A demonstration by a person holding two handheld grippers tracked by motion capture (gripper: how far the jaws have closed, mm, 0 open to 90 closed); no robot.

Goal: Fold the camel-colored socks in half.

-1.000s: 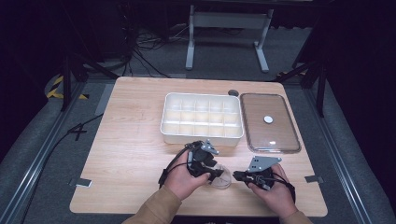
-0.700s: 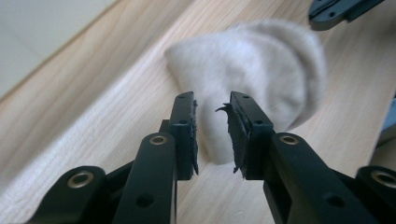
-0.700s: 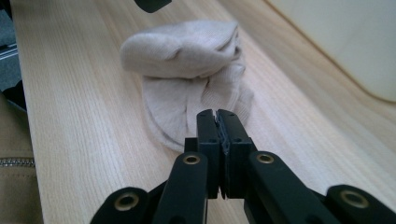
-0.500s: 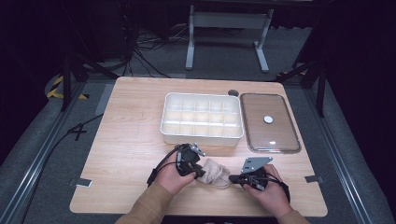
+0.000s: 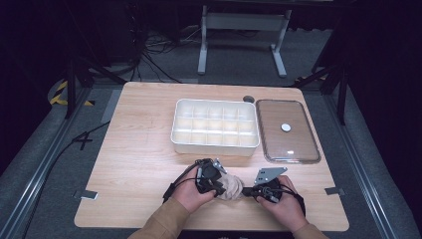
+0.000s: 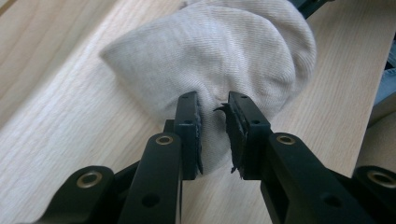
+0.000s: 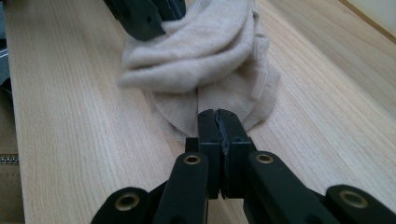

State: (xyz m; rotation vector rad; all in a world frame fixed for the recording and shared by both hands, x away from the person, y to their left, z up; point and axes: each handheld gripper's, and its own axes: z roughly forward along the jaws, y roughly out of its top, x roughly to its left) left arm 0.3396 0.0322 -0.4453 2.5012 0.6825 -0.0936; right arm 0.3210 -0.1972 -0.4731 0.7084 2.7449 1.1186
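Beige sock (image 5: 230, 186) lay bunched on the wooden table (image 5: 139, 164) near its front edge, between the two hands, well in front of the white divided tray (image 5: 215, 125) and the clear lid (image 5: 287, 130) beside it. Left gripper (image 6: 214, 122) had its jaws just been closing, now narrowed onto a fold of the sock's thick rounded end; fabric sat between the pads and looked pinched. Right gripper (image 7: 218, 125) had jaws pressed tight together on the sock's thin flat edge, cloth caught at the tips as far as could be told. Step in hand looked like folding or rolling the sock up, both ends gripped, bundle half formed. Next move probably called for the left gripper to firm its pinch and carry that end over while the right kept the edge pinned to the table; loose layers could slip out
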